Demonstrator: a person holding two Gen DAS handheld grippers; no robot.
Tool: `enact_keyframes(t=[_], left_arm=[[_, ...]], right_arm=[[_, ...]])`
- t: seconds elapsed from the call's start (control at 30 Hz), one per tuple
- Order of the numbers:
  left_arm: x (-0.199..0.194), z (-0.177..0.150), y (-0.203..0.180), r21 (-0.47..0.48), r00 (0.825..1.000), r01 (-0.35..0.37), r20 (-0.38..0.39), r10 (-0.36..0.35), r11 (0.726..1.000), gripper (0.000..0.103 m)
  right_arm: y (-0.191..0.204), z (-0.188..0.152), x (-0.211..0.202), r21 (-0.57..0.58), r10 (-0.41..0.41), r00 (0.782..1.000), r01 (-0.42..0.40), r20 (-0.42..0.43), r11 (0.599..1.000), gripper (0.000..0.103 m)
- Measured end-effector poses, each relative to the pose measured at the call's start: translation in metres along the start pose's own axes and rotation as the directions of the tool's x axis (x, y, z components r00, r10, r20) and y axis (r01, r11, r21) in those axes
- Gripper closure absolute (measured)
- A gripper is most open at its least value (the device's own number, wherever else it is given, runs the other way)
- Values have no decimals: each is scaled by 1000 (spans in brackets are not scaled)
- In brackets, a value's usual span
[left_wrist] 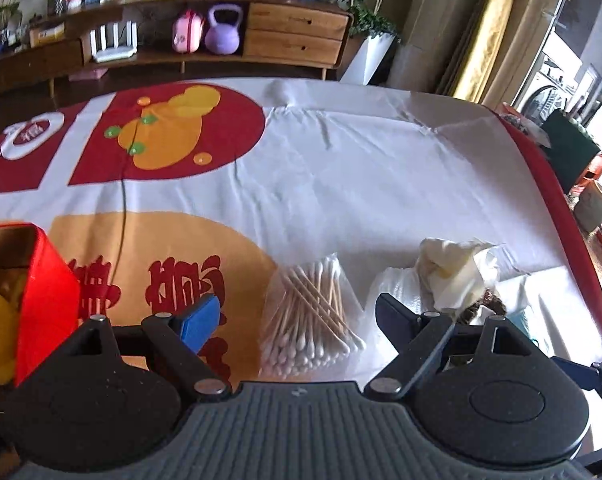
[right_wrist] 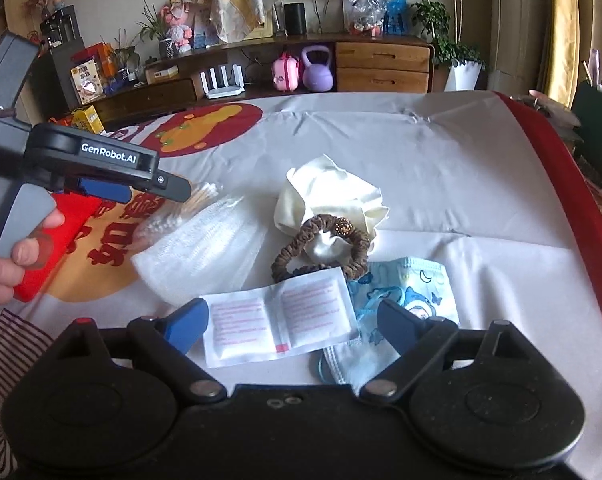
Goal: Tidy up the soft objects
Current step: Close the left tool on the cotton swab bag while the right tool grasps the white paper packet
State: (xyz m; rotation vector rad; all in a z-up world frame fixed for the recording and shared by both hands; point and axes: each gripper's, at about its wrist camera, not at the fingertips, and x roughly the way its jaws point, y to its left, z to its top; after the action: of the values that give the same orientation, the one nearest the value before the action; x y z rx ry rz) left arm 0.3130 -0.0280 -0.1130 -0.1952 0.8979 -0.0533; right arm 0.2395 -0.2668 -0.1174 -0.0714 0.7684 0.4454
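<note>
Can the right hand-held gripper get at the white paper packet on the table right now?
Probably yes. The right hand-held gripper is open, and the white packet lies flat between its fingers with nothing on top. The hair tie and the blue face mask lie close beside it, so they may get nudged.

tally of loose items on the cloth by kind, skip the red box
Bag of cotton swabs: 1
White mesh pouch: 1
Cream cloth: 1
Brown scrunchie: 1
White sachet strip: 1
Printed blue face mask: 1
Plain blue face mask: 1, partly hidden under the printed one
Total: 7
</note>
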Motion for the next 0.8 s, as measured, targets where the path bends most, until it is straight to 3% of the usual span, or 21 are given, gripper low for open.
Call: enact_keyframes(t=[0.37, 0.57, 0.67, 0.8], left_arm=[[24, -6, 7, -11, 999, -1, -37, 0, 1000, 18], [26, -10, 4, 28, 1000, -10, -29, 11, 1000, 18], [26, -12, 3, 46, 1000, -12, -22, 13, 999, 19], [24, -13, 4, 65, 1000, -22, -6, 22, 998, 32]], right_arm=[[8, -2, 19, -52, -21, 1000, 20, -22, 998, 28], [10, -4, 22, -76, -71, 997, 69, -22, 995, 48], [12, -5, 23, -104, -94, 995, 92, -22, 990, 53], [12, -5, 19, -104, -74, 997, 72, -23, 992, 54]])
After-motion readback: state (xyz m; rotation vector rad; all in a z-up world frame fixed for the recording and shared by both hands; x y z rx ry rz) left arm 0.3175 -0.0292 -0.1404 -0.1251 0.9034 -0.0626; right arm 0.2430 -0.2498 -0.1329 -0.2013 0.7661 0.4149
